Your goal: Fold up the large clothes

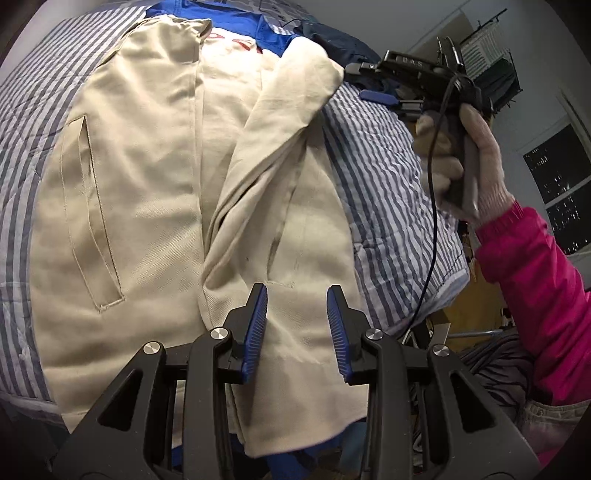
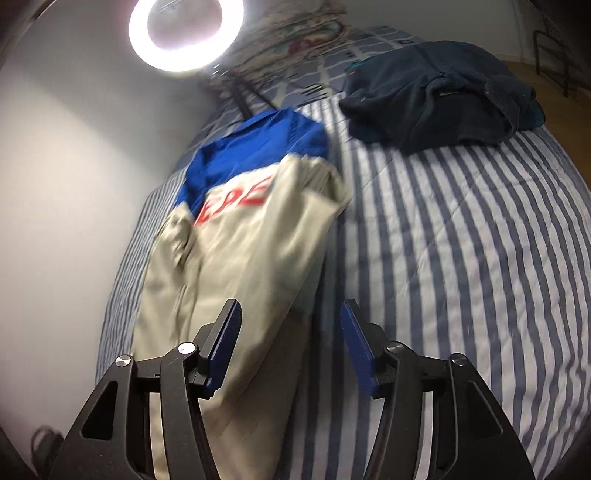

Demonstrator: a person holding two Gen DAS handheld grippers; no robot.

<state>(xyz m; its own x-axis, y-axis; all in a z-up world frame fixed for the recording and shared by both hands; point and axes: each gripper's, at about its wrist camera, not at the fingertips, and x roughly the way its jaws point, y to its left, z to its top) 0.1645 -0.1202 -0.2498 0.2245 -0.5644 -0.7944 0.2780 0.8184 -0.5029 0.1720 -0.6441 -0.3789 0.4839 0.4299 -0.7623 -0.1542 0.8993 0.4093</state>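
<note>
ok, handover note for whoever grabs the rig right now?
Left gripper: open, empty, over the jacket's near hem.
Right gripper: open, empty, off the jacket's right edge above the bedspread.
Jacket lies lengthwise on the bed, blue yoke at the far end; right sleeve is folded in over the body.
Left: left side not folded in, no lengthwise fold yet.
Dark garment sits bundled at the far right.

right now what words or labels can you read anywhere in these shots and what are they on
"D A S": pale letters on the black top of the right gripper, seen in the left wrist view.
"EPE": red letters across the beige jacket below its blue yoke; motion-blurred, and the start of the word is cut off by a fold, so only partly readable.
Pattern on the cloth near the ring light: too blurred to read.
</note>
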